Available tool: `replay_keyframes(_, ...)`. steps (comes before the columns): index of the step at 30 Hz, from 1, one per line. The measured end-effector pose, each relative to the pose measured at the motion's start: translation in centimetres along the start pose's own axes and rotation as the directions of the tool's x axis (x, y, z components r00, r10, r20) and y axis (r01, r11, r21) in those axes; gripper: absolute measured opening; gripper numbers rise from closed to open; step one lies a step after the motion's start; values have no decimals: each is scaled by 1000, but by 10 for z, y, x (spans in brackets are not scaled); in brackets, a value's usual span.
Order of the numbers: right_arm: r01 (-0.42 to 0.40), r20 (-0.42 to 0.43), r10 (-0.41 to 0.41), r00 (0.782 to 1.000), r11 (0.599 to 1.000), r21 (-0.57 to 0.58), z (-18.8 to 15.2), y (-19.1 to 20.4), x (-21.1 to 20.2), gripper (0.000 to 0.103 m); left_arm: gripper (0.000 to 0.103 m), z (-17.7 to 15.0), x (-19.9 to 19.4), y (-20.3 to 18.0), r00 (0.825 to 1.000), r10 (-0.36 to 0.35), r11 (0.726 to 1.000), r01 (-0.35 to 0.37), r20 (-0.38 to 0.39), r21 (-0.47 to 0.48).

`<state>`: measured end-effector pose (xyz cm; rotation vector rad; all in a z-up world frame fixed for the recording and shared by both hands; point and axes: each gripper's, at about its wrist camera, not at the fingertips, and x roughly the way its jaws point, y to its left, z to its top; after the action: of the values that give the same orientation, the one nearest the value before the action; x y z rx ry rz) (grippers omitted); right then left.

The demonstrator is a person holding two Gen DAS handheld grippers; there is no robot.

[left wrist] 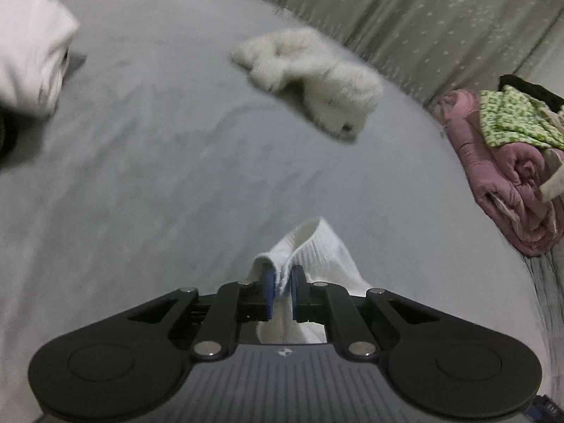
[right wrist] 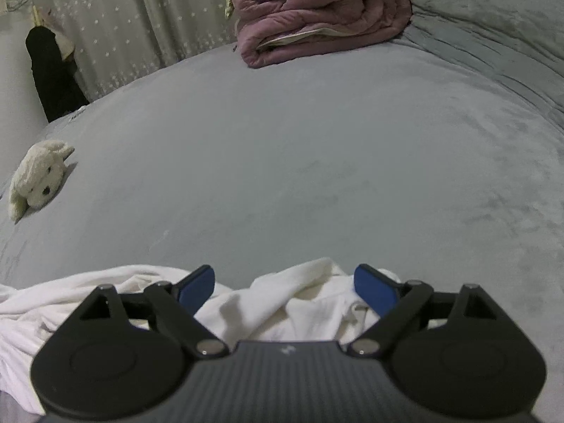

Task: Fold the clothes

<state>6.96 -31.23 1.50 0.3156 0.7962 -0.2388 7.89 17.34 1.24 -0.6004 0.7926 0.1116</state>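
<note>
A white garment [right wrist: 282, 303] lies crumpled on the grey bed [right wrist: 299, 162] in the right wrist view. My right gripper [right wrist: 283, 282] hovers just over it with its blue pads [right wrist: 373, 287] spread wide and pressing on nothing. In the left wrist view my left gripper [left wrist: 282, 290] is shut on a ribbed edge of the white garment [left wrist: 310, 246], which stands up in a fold between the blue pads [left wrist: 268, 292] and trails down under the gripper.
A white plush dog [left wrist: 317, 77] [right wrist: 38, 176] lies further off on the bed. A rolled pink quilt [right wrist: 317, 17] [left wrist: 507, 176] with a green patterned cloth [left wrist: 511, 120] sits at the bed's far side. Folded white cloth [left wrist: 31, 53] lies at left. A starred curtain [right wrist: 141, 17] hangs behind.
</note>
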Motion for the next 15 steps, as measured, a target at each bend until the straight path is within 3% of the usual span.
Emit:
replay_keyframes(7, 9, -10, -8, 1000, 999, 49, 6, -12, 4, 90, 15, -4, -3, -11, 1000, 11, 998, -12, 15, 59)
replay_keyframes(10, 54, -2, -54, 999, 997, 51, 7, -16, 0, 90, 15, -2, -3, -6, 1000, 8, 999, -8, 13, 35)
replay_keyframes(13, 122, 1, -122, 993, 991, 62, 7, -20, 0, 91, 16, -5, -2, -12, 1000, -10, 998, 9, 11, 69)
replay_keyframes(15, 82, -28, -80, 996, 994, 73, 4, -19, 5, 92, 25, -8, 0, -18, 1000, -21, 994, 21, -1, 104)
